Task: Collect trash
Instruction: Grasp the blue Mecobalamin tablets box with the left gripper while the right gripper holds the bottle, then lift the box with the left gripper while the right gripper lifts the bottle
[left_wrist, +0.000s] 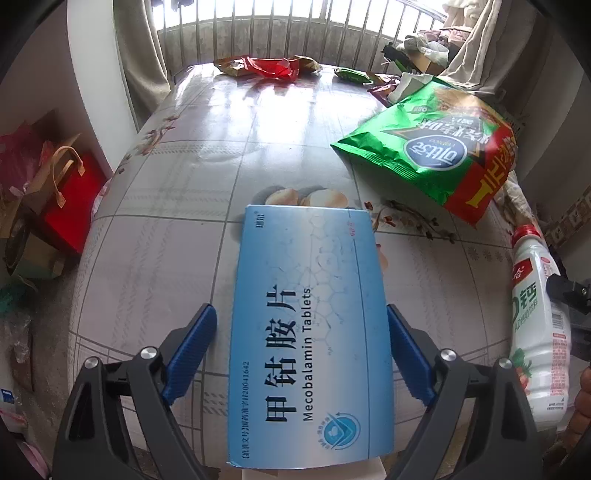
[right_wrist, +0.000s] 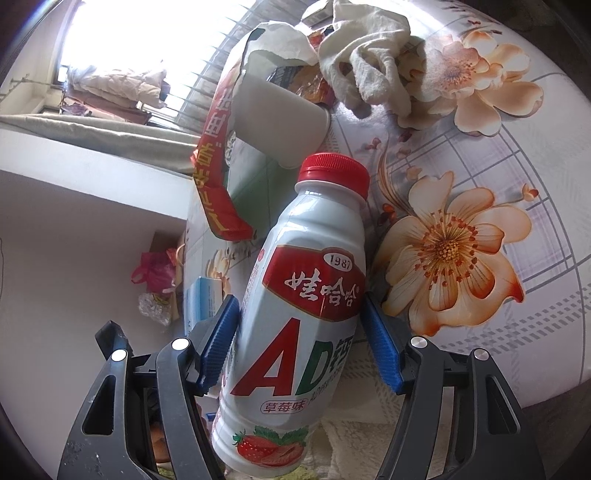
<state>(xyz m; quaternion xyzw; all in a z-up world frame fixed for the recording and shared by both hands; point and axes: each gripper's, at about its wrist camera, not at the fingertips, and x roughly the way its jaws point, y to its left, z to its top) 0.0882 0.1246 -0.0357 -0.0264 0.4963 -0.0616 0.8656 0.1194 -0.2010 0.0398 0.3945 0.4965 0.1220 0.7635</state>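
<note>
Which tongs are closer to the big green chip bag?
Right. The right tongs hold the bottle just below the green chip bag; the left tongs straddle the blue box, farther away.

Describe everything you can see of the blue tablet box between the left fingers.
The Mecobalamin Tablets box is a flat, light-blue cardboard carton with black Chinese lettering, a faint honeycomb pattern and a round logo at its near end. It looks closed and undented. It lies lengthwise between the left gripper's blue fingers, which stand apart from both edges, over the floral table. Whether it rests on the table is unclear.
</note>
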